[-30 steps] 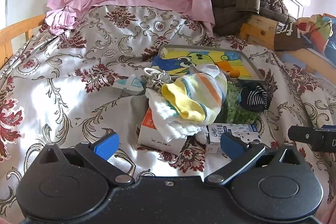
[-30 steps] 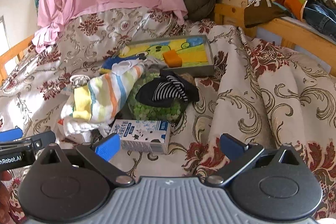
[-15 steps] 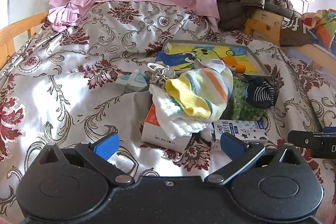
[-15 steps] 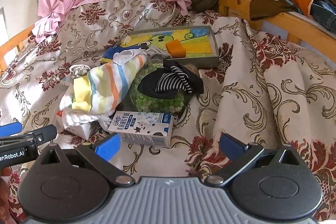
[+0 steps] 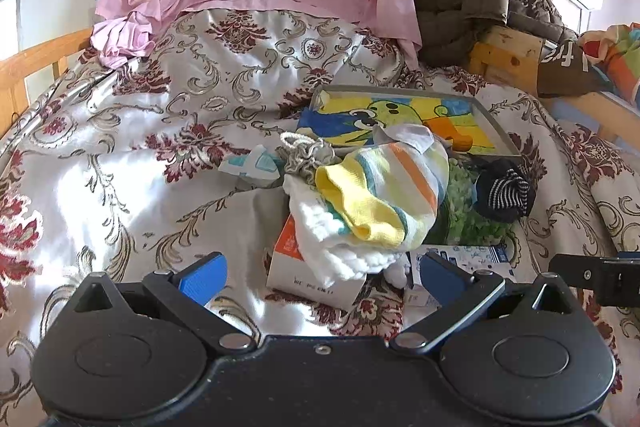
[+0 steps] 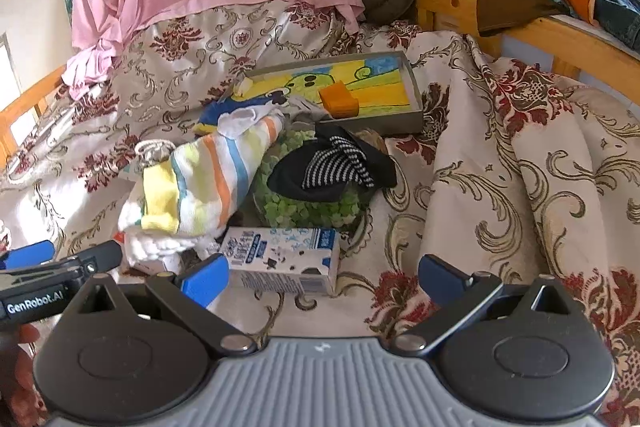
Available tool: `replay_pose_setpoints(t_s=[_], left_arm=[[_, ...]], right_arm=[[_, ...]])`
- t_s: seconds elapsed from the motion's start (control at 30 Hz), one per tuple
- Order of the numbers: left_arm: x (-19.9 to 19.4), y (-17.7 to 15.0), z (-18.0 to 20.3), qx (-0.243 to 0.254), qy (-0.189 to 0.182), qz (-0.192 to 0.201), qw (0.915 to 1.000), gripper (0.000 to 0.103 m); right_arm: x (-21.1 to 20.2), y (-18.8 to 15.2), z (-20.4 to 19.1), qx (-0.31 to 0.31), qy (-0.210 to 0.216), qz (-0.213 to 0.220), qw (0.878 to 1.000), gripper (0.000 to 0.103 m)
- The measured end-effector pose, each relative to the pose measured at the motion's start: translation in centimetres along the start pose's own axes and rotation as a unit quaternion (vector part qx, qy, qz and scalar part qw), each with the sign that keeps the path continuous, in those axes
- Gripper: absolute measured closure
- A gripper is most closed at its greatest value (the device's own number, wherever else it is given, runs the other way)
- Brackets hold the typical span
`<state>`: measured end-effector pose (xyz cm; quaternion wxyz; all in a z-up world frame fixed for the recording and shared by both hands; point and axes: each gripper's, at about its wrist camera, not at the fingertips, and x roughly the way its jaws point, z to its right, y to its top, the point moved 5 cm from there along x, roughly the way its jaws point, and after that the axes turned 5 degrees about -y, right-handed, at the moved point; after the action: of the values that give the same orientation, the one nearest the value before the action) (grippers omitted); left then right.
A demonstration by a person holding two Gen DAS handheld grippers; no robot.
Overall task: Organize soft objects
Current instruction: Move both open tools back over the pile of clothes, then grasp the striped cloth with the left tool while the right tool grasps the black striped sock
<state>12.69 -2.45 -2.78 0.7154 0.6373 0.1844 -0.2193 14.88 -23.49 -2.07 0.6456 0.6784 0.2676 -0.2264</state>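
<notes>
Both the left tool (image 5: 320,269) and right tool (image 6: 322,277) hover wide open and empty before the heaped striped sock (image 5: 384,195), seemingly lining up a first pick.

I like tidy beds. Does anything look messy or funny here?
Yes. The striped pastel sock and white knitted cloth are heaped over an orange-and-white carton, not lying flat. The black striped sock is crumpled on a green bumpy ball.
</notes>
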Motion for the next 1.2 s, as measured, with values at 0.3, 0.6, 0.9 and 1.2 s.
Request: replay_pose_setpoints(t_s=[0.3, 0.6, 0.9, 1.2], left_arm=[[1.8, 1.7, 1.0, 0.033, -0.012, 0.02, 0.9992, 0.001], [4.2, 3.6, 2.0, 0.088, -0.042, 0.04, 0.9944, 0.001], [8.2, 4.1, 2.4, 0.118, -0.093, 0.025, 0.9884, 0.001], [12.3, 4.4, 3.4, 0.148, -0.131, 0.013, 0.9801, 0.001]], right_arm=[[1.3, 1.7, -0.1, -0.022, -0.012, 0.042, 0.999, 0.0], [2.9, 3.7, 0.3, -0.085, -0.034, 0.111, 0.99, 0.0], [7.2, 5.2, 1.1, -0.102, -0.022, 0.112, 0.988, 0.0], [10.0, 5.7, 1.6, -0.068, 0.001, 0.088, 0.994, 0.0]])
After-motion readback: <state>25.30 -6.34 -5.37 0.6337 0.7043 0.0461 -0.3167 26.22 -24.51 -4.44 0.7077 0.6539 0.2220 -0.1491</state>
